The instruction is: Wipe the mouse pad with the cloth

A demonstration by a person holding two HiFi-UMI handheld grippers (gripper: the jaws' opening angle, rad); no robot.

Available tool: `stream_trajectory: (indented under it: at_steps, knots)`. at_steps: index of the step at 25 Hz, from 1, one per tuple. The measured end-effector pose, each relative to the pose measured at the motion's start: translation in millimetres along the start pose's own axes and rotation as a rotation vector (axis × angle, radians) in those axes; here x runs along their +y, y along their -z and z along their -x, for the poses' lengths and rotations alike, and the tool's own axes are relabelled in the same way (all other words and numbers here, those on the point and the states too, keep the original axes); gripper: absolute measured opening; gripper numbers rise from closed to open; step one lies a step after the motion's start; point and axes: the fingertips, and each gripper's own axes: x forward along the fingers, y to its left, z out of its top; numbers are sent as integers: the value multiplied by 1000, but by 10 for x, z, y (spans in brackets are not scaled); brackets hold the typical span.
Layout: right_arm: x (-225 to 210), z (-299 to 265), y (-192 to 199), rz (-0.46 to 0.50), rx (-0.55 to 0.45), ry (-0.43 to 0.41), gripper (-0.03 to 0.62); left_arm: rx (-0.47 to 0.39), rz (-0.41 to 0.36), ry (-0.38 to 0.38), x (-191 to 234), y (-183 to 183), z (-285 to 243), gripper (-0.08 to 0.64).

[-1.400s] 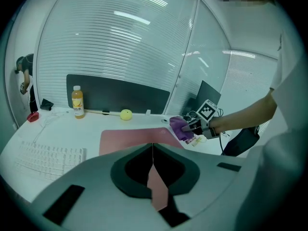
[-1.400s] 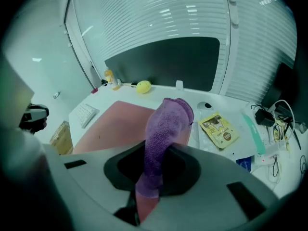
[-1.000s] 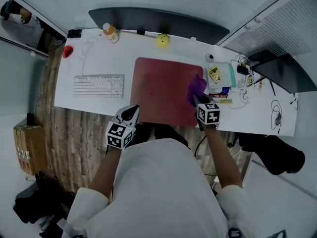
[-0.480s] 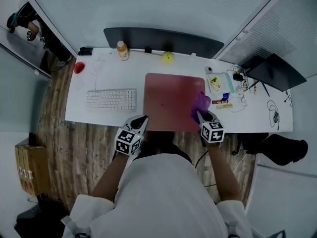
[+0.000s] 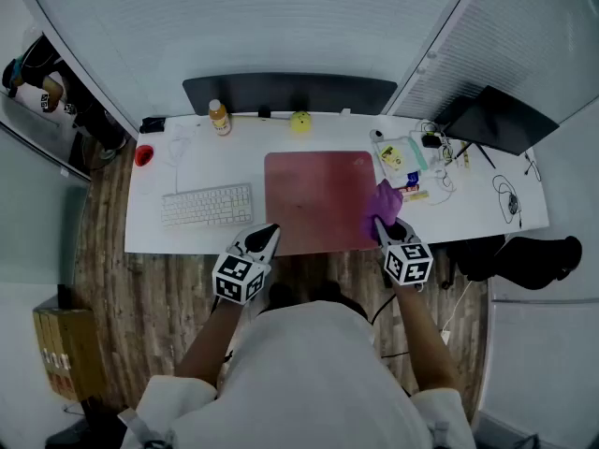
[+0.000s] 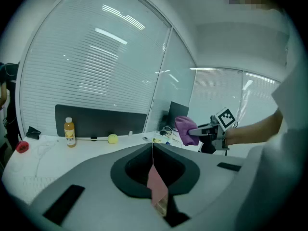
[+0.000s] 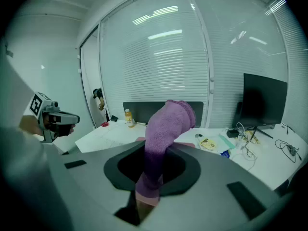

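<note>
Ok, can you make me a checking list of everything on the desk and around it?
Surface: white desk, nothing spilled seen.
Job's things: red mouse pad lies mid-desk; purple cloth hangs from the right gripper, lifted off the pad.
Clutter: white keyboard left of the pad; orange drink bottle and yellow ball at the back edge; small packets to the right.
Grippers: left gripper jaws together, holding nothing; right gripper jaws shut on the cloth.
Cables: tangled wires at the desk's right end.
Surroundings: window blinds, wooden floor, cardboard box on it.

Open mouse pad [image 5: 314, 199] between keyboard [image 5: 207, 205], clutter [image 5: 412, 157]
</note>
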Motion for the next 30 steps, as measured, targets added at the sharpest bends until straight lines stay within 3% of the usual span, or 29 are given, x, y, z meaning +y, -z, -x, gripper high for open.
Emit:
stream_trajectory:
  at_steps: [11,30]
  knots:
    - [-212,518,-451,10,-134,-46,72,-85,-64,-70,-211,-467,53,20]
    - [-479,694,-452,30,-157,-88,72,-110,-45,-109,-507,-561,-139,20]
